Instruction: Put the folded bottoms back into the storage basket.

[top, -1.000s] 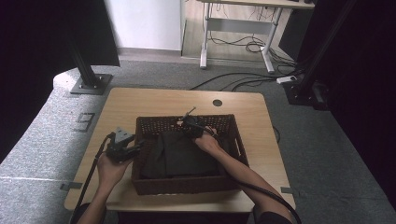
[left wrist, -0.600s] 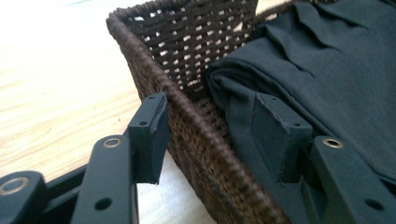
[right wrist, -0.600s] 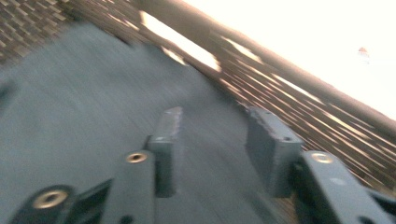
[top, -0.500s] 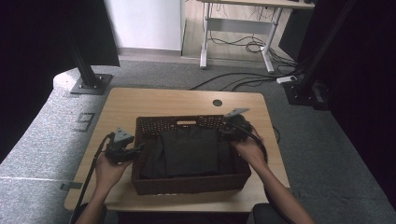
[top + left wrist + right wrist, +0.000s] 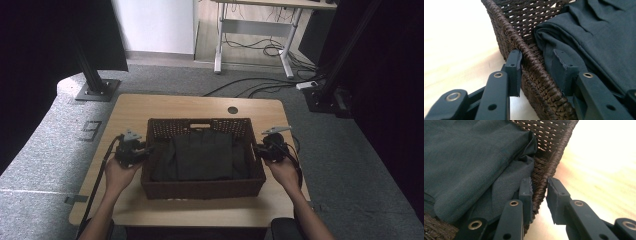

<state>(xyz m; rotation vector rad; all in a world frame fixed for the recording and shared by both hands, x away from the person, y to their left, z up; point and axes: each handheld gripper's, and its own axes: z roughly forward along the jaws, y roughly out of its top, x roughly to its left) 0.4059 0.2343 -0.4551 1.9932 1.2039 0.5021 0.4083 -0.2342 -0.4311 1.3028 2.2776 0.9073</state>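
Observation:
A dark brown wicker basket [image 5: 200, 191] stands mid-table with dark folded cloth [image 5: 202, 155] inside. My left gripper [image 5: 146, 149] straddles its left wall; in the left gripper view [image 5: 536, 60] one pad sits outside the rim [image 5: 524, 52] and the other inside beside the cloth [image 5: 599, 37]. My right gripper [image 5: 257, 150] straddles the right wall the same way [image 5: 539, 186], inner pad against the cloth [image 5: 469, 165], outer pad at the rim [image 5: 556, 152]. Both sets of jaws have just been closing, with the wicker wall between them.
The wooden table [image 5: 150, 107] has a round hole [image 5: 232, 109] behind the basket. Bare strips of tabletop lie left, right and behind the basket. On the floor beyond are black stand bases [image 5: 95, 90], loose cables [image 5: 260, 82] and a desk frame [image 5: 250, 30].
My right hand left the middle of the basket and swung out to its right wall, where the jaws now straddle the rim. My left gripper edged onto the left rim.

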